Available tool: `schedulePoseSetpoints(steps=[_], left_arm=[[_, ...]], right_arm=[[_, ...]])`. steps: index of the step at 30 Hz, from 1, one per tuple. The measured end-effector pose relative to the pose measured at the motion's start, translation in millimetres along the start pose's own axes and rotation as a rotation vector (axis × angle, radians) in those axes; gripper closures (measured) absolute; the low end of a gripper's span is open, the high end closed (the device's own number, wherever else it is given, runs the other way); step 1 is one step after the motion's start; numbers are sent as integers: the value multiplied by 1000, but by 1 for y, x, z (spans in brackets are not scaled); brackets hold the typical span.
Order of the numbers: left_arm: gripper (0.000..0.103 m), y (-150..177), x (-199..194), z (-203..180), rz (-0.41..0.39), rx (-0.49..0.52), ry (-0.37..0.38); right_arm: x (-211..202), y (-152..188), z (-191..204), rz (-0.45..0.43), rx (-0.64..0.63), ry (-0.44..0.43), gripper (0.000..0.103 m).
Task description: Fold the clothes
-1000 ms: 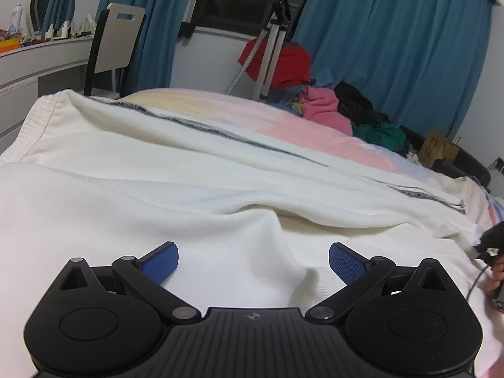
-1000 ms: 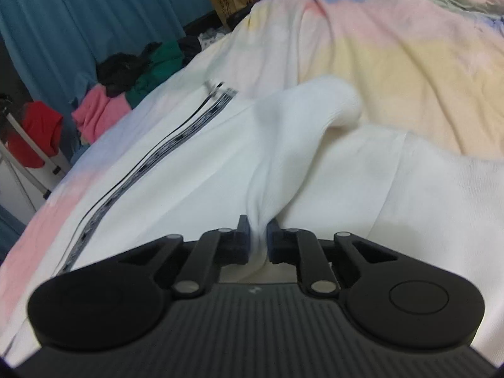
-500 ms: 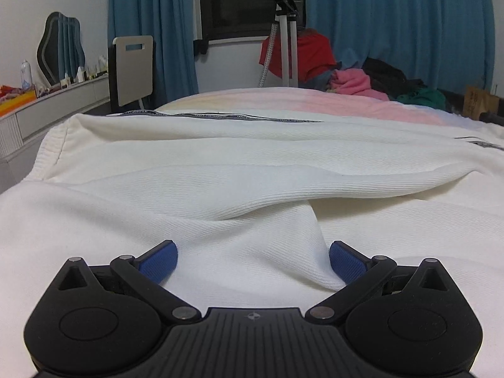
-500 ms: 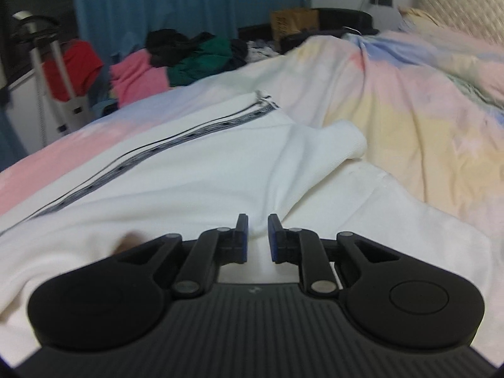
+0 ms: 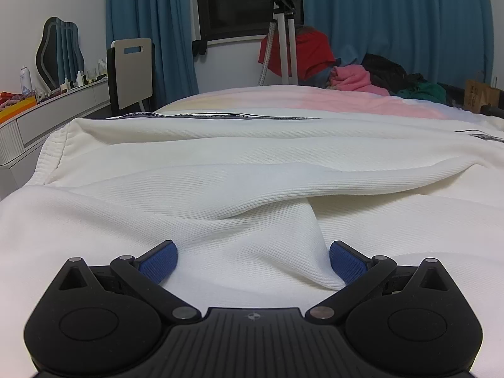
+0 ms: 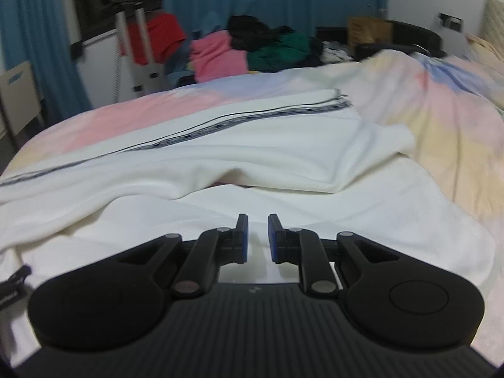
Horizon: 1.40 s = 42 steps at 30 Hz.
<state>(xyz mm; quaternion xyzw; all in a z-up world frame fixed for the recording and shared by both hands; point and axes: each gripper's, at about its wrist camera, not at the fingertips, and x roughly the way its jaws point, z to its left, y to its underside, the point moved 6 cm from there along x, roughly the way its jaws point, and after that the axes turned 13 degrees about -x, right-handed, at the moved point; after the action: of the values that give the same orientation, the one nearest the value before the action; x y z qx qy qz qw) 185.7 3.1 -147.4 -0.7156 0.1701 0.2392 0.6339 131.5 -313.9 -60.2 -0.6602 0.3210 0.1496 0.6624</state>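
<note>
A large white garment [image 5: 252,157] with a dark patterned stripe [image 5: 220,115] lies spread on the bed, its ribbed waistband [image 5: 50,157] at the left. My left gripper [image 5: 252,245] is wide open and low over it. A raised fold of the cloth [image 5: 283,252] lies between its blue pads [image 5: 157,260], which do not press on it. In the right wrist view the same garment [image 6: 252,145] shows its stripe [image 6: 201,130] and a folded-over flap [image 6: 362,157]. My right gripper [image 6: 257,219] hovers above the cloth, its pads a narrow gap apart with nothing between them.
A pastel bedspread [image 6: 441,110] lies under the garment. Beyond the bed are a pile of clothes [image 5: 352,78], a white stand [image 5: 283,31], a chair [image 5: 132,72], a dresser [image 5: 47,116], blue curtains [image 5: 409,15] and a cardboard box [image 6: 365,28].
My right gripper let go of the cloth fold it was pinching, rolled level and rose away from it. My left gripper rolled level and sank closer to the fold.
</note>
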Motion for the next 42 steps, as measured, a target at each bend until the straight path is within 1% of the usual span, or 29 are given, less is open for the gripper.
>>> schedulePoseSetpoints(steps=[4, 7, 11, 15, 22, 30, 32, 36, 42], left_arm=[[0, -1, 0, 1, 0, 0, 1], [0, -1, 1, 2, 0, 0, 2], [0, -1, 1, 3, -1, 0, 2], [0, -1, 0, 2, -1, 0, 3], [0, -1, 1, 2, -1, 0, 3], [0, -1, 1, 2, -1, 0, 3], [0, -1, 1, 2, -1, 0, 3], [0, -1, 1, 3, -1, 0, 4], [0, -1, 1, 3, -1, 0, 3]], right_arm=[[-1, 1, 2, 5, -18, 5, 86], [-2, 3, 2, 10, -11, 5, 86], [-4, 6, -4, 23, 2, 32, 86], [-3, 7, -7, 25, 14, 32, 86], [6, 11, -3, 58, -41, 36, 86], [11, 15, -1, 77, -67, 33, 86], [11, 14, 0, 69, -75, 26, 86], [11, 13, -2, 64, -66, 15, 86], [16, 14, -4, 78, -70, 27, 86]])
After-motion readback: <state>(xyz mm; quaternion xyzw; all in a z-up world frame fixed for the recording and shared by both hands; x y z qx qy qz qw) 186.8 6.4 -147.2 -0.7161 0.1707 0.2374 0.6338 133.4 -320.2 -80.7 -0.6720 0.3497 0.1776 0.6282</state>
